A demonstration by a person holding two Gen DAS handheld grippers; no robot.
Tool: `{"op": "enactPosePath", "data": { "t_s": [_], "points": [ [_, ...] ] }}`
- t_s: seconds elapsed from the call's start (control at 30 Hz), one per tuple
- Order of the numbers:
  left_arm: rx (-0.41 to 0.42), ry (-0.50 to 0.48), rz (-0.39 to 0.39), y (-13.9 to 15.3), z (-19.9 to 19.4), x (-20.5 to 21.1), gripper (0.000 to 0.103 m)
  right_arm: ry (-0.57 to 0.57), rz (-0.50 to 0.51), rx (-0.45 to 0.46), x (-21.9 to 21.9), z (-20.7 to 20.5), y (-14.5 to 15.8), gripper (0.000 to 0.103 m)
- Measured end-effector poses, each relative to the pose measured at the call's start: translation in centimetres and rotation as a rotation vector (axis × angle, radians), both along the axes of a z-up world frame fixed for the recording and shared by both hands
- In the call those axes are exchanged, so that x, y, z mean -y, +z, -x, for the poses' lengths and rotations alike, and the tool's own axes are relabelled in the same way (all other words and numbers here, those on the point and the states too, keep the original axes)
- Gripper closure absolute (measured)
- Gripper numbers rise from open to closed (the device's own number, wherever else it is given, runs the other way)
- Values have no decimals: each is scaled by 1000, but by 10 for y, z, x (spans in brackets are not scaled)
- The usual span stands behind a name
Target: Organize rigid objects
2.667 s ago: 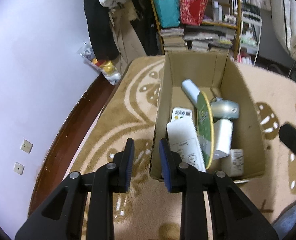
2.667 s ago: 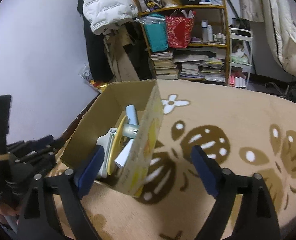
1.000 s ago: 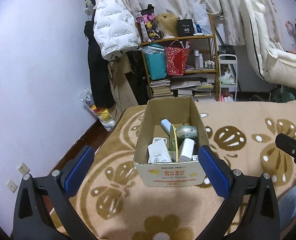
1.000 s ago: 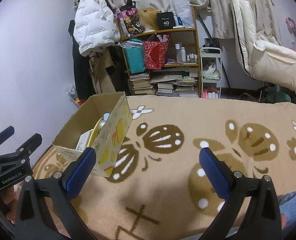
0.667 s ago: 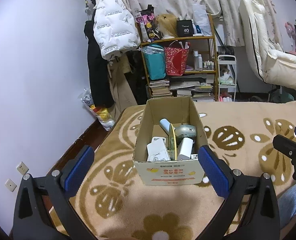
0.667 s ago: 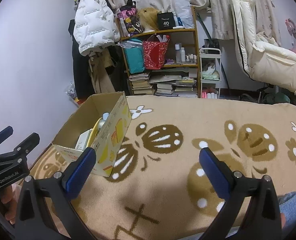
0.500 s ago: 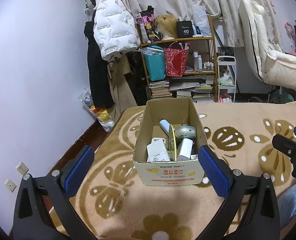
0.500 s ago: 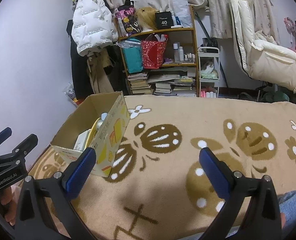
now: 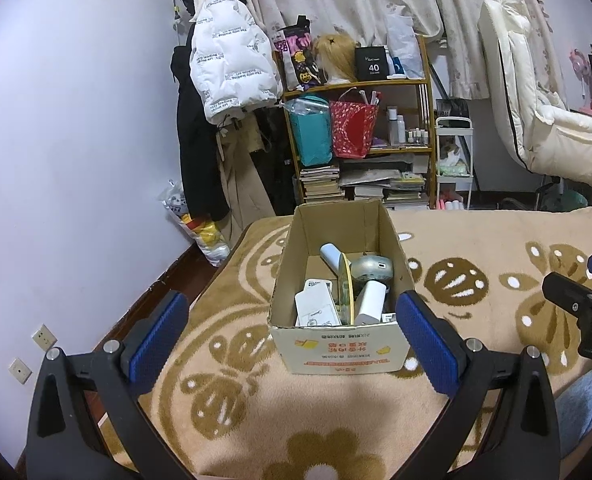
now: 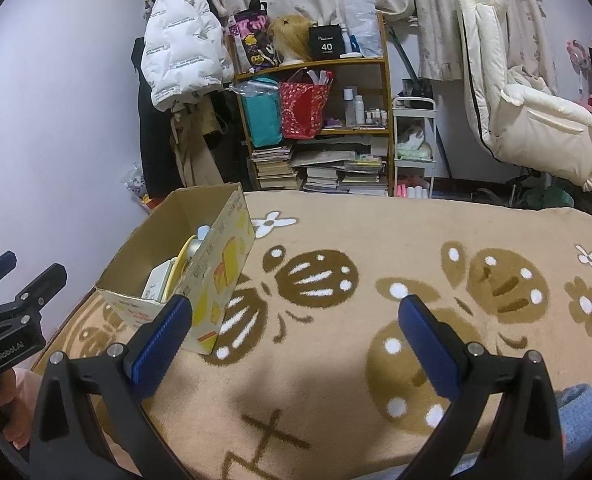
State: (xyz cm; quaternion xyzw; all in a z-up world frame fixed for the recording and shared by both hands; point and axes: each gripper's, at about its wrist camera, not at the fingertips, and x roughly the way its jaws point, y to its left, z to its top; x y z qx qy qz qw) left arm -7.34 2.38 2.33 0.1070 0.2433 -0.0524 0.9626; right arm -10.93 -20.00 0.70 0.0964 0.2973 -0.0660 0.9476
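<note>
- Left gripper (image 9: 290, 338) hovered above the rug (image 9: 236, 412), fingers spread wide, nothing between the blue pads (image 9: 158, 336).
- Right gripper (image 10: 294, 346) likewise spread wide and empty, over the bare middle of the rug.
- Cardboard box (image 9: 342, 350) sat open-topped on the rug near its left edge, straight ahead of the left gripper and clear of both pads.
- Box contents, packed together: white remote (image 9: 316, 308) at the near left wall, thin yellow-rimmed disc (image 9: 347, 288) standing on edge mid-box, white rectangular block (image 9: 370, 302) leaning just right of the disc, silver rounded device (image 9: 370, 268) behind the block, pale blue cylinder (image 9: 332, 256) tilted toward the far wall.
- Right wrist view: box (image 10: 224, 256) lay left of the right gripper, apart from it.
</note>
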Motion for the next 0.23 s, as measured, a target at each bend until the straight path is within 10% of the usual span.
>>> {"op": "enactPosePath", "data": {
  "t_s": [0.23],
  "points": [
    [0,-2,2,0,0,-1,1,-10,3,1,2,-1,-1,0]
  ]
}}
